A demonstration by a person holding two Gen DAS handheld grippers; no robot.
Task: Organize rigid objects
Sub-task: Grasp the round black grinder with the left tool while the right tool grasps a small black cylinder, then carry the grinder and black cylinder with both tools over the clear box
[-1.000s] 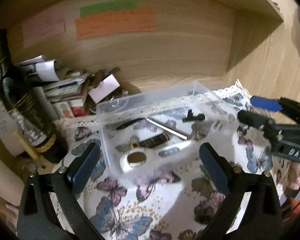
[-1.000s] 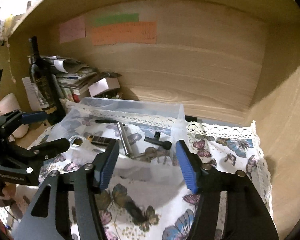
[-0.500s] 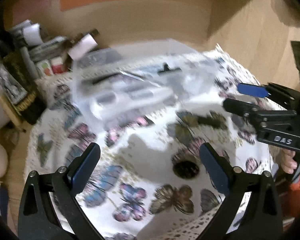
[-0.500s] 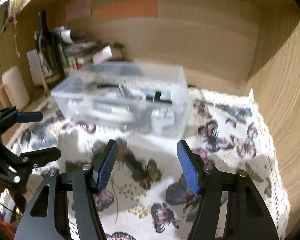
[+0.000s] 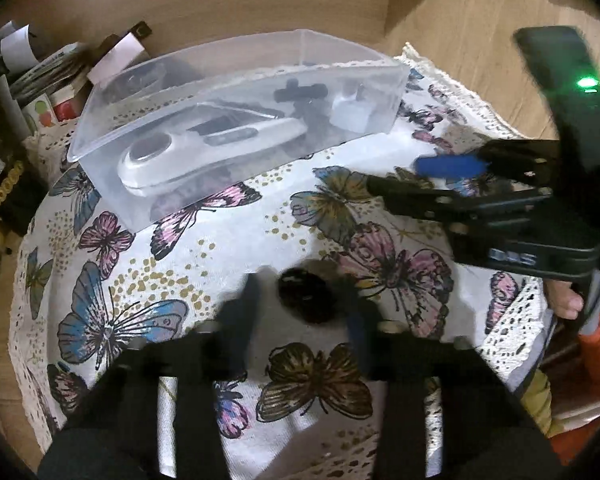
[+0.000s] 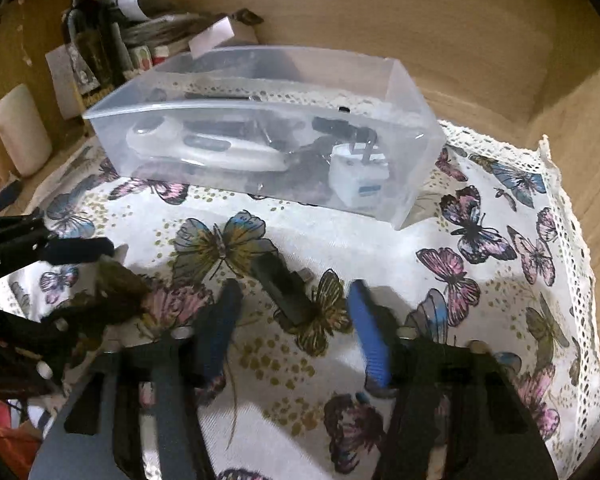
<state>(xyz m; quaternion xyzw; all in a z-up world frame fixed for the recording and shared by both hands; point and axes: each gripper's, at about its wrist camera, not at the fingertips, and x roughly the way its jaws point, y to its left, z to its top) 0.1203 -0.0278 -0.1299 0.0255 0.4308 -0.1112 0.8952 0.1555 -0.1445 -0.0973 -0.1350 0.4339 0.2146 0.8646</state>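
A clear plastic box (image 5: pixel 100 152) (image 6: pixel 404 92) stands at the back of the butterfly cloth (image 5: pixel 228 240) (image 6: pixel 500 280). It holds a white handheld device (image 5: pixel 204 148) (image 6: pixel 204 148), a white plug adapter (image 6: pixel 358 182), and small dark tools. A small dark round object (image 5: pixel 306 294) lies on the cloth between the fingers of my left gripper (image 5: pixel 302 316), which is open. A black stick-shaped object (image 6: pixel 284 290) lies between the fingers of my right gripper (image 6: pixel 294 318), which is open. The right gripper also shows in the left wrist view (image 5: pixel 416 178).
A dark bottle (image 6: pixel 86 32) and a pile of papers and small boxes (image 5: pixel 48 76) stand at the back left. A cream candle (image 6: pixel 20 128) is at the left. Wooden walls close the back and right. The cloth's lace edge (image 6: pixel 572 240) runs along the right.
Both grippers have pulled back from the box and tilted down toward the cloth. The dark round object and the black stick now lie between their fingers. The left fingers have narrowed.
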